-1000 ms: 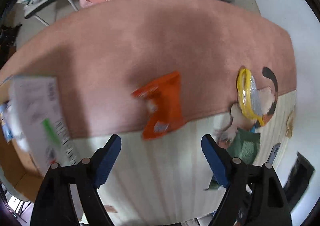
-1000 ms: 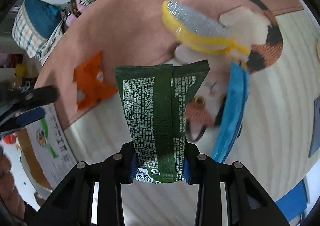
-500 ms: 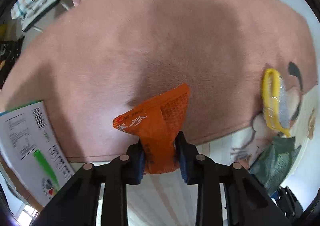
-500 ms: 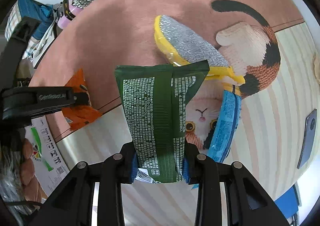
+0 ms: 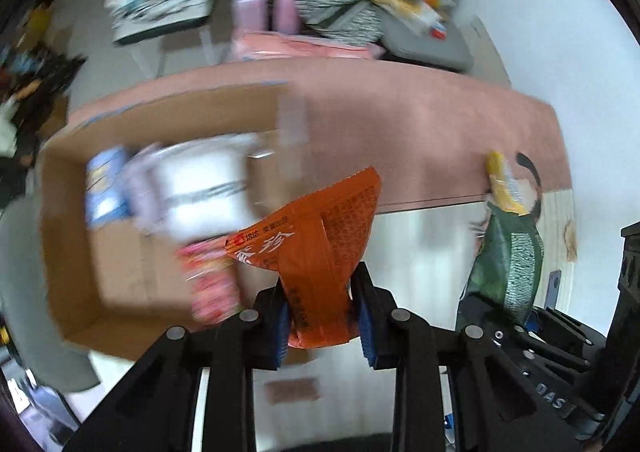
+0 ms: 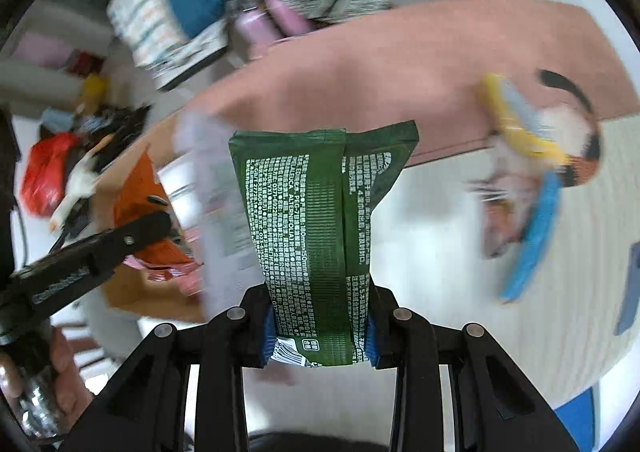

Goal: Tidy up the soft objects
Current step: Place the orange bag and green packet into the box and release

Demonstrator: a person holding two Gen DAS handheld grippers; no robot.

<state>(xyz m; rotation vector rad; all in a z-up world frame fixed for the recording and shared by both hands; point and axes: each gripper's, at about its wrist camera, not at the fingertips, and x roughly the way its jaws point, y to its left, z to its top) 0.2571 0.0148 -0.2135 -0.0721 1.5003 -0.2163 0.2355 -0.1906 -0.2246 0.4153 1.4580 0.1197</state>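
My left gripper [image 5: 322,308] is shut on an orange snack packet [image 5: 320,244] and holds it in the air beside an open cardboard box [image 5: 120,280]. The box holds white, blue and pink soft packs [image 5: 200,188]. My right gripper [image 6: 318,324] is shut on a green packet [image 6: 316,220], which also shows in the left wrist view [image 5: 508,256]. The orange packet [image 6: 140,192] and the left gripper's arm [image 6: 92,256] show at the left of the right wrist view. A yellow and silver packet [image 6: 516,120] and a blue packet [image 6: 536,236] lie on the cat-pattern rug [image 6: 576,140].
A pink rug [image 5: 400,120] covers the floor behind a cream striped part [image 6: 440,252]. Clutter of bags, cushions and bottles [image 5: 320,4] lies along the far wall. A dark phone-like object [image 6: 628,288] lies at the right edge.
My left gripper has lifted the orange packet off the rug and swung left, so the open cardboard box is in front of it. My right gripper has swung left too, still holding the green packet.
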